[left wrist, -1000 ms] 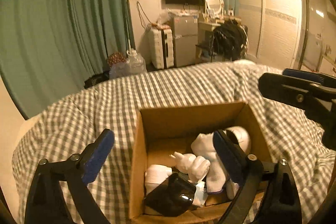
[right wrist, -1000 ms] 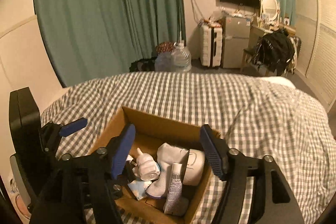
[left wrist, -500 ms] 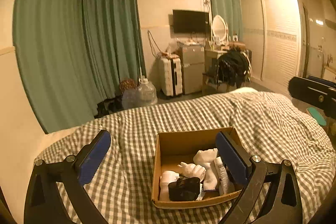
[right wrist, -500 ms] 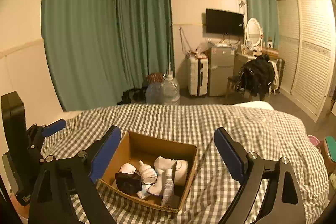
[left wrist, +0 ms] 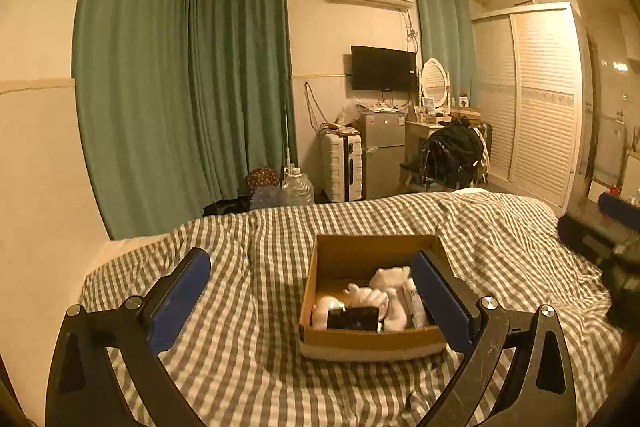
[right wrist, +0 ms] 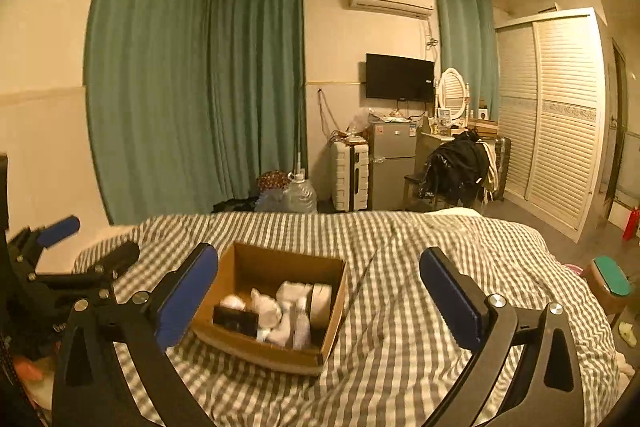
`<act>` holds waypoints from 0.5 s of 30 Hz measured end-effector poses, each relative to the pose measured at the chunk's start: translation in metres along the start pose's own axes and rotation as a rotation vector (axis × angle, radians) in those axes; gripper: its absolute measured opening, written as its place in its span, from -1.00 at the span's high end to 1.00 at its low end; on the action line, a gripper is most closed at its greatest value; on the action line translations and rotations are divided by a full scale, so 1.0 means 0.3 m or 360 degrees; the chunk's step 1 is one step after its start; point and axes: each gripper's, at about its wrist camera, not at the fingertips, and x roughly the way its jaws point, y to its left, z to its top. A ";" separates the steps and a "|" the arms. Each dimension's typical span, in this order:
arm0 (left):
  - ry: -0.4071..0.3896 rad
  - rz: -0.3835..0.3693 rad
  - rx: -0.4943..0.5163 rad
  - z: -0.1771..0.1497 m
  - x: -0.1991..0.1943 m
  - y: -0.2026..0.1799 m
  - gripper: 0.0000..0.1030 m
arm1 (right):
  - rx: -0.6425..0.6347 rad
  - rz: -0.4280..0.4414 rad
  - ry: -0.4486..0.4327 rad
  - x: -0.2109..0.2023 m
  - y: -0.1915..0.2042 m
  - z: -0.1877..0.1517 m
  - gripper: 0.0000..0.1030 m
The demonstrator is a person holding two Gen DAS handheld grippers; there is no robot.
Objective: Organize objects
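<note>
Lying on the checked bed cover (left wrist: 248, 311) is an open cardboard box (left wrist: 372, 341), and both grippers are hanging over the near part of the bed, well back from it. The left gripper (left wrist: 316, 303) is showing its fingers (left wrist: 178, 301) spread wide, with nothing between them; the box is only appearing behind the right-hand finger, not touched by it. The right gripper (right wrist: 320, 303) is also released: its jaws have just been opening, and they are standing wide apart with only the bed cover and the box seen between them, no thing being held. Inside the box several things are lying together: a black rectangular object (left wrist: 353, 318) at the near wall, some white soft items (left wrist: 390, 279) behind it, and a white tube (left wrist: 414, 301) at the right side. In the right wrist view the same box (right wrist: 276, 349) is sitting to the left of the middle, and the left gripper is showing at the left edge (right wrist: 60, 267). Behind the bed green curtains (left wrist: 180, 87) are hanging, and a white suitcase (left wrist: 342, 167) is standing beside a small fridge (left wrist: 382, 155) under a wall television (left wrist: 383, 68).
</note>
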 end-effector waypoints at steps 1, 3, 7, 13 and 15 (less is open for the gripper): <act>0.0006 -0.0001 -0.0006 -0.017 -0.011 0.004 -1.00 | -0.0027 0.0011 0.0002 0.000 0.012 -0.032 -0.97; 0.0047 -0.0008 -0.0028 -0.059 -0.012 0.000 -1.00 | -0.0049 -0.0013 0.0014 0.006 0.027 -0.078 -0.97; 0.0067 -0.0004 -0.0037 -0.125 -0.020 -0.010 -1.00 | -0.0015 -0.0001 0.0048 0.027 0.038 -0.180 -0.97; 0.0115 0.0031 -0.0026 -0.184 -0.030 -0.001 -1.00 | -0.0009 -0.0027 0.0084 0.054 0.041 -0.266 -0.97; 0.0107 0.0030 -0.0041 -0.193 -0.038 0.004 -1.00 | -0.0021 -0.0028 0.0082 0.051 0.041 -0.270 -0.97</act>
